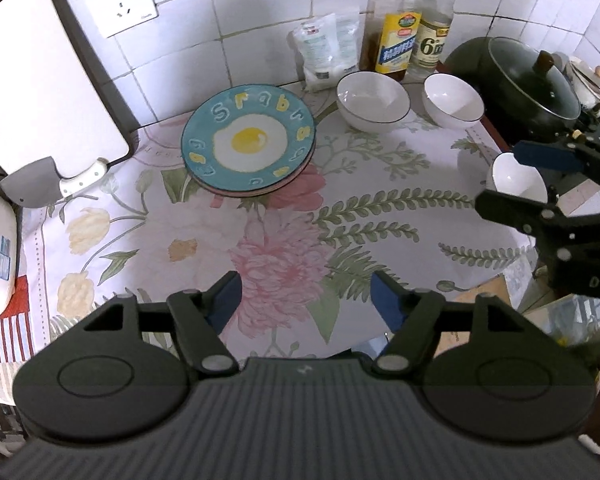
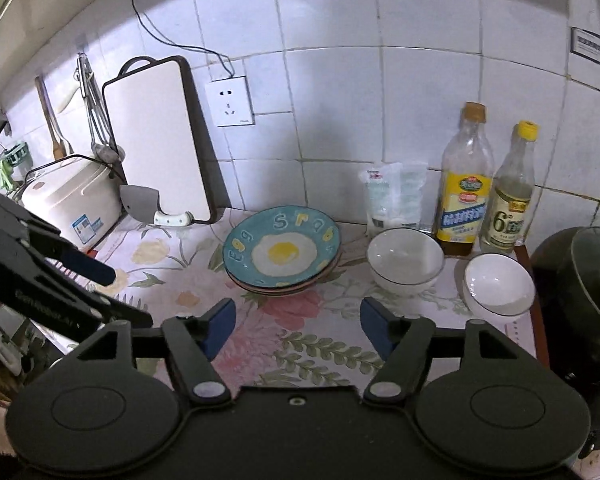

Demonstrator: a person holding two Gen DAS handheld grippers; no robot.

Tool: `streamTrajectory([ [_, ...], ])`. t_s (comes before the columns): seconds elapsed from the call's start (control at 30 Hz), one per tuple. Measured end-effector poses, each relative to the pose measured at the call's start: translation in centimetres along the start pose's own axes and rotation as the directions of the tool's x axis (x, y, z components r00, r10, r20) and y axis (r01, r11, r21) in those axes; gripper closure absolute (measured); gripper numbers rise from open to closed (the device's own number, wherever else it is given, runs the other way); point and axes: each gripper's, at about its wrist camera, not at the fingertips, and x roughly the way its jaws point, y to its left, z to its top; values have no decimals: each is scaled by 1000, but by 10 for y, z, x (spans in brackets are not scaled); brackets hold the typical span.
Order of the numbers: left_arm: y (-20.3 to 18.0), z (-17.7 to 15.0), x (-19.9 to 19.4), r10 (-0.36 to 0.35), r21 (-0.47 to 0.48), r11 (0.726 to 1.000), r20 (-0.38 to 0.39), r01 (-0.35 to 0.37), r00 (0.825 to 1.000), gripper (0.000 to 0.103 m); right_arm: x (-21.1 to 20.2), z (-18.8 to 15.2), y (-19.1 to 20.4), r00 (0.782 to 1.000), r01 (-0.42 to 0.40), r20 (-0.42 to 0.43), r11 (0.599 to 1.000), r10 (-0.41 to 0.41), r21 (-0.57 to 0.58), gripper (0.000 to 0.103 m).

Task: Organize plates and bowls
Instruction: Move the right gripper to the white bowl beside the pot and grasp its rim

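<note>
Black left tool point(image 1: 306, 300), blue pads, silver screws

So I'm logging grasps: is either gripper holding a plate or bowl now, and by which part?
Nothing is held. The left gripper and right gripper both stand open with only the floral tablecloth between their fingers.

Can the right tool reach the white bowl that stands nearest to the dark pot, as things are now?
Probably yes. The right tool is open and empty, and only bare flowered cloth lies between it and that white bowl. The dark pot stands close beside the bowl, so room on that side looks tight.
</note>
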Motion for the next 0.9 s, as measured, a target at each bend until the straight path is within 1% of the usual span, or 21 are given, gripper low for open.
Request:
streamTrajectory([
  [0.03, -3, 2, -1, -20, 3, 1000, 11, 20, 1000, 33, -2, -2, -4, 1000, -1, 2, 1000, 1, 6, 26],
  [0.07, -5, 3, -2, -39, 4, 999, 19, 39, 999, 32, -4, -4, -10, 1000, -3, 3, 1000, 3, 15, 20],
  [0.1, -8, 6, -2, -53, 4, 999, 25, 53, 998, 32, -6, -7, -16, 1000, -5, 6, 1000, 5, 25, 17],
  [0.33, -36, 24, 4, -88, -10, 996, 62, 89, 994, 24, -18, -19, -56, 1000, 17, 19, 998, -18, 63, 15],
  [0.5, -58, 34, 19, -108, -18, 994, 77, 109, 991, 18, -23, -33, -82, 995, 73, 68, 997, -74, 6, 15],
  [0.6, -72, 39, 30, -125, -28, 991, 78, 128, 989, 15, -23, -43, -101, 993, 102, 60, 995, -102, 15, 15],
  [0.77, -95, 43, 46, -122, -40, 991, 89, 126, 989, 14, -23, -59, -133, 993, 106, 48, 993, -109, 56, 15],
  [0.9, -115, 45, 60, -126, -64, 989, 108, 133, 986, 14, -16, -73, -154, 991, 125, 30, 988, -128, 89, 15],
])
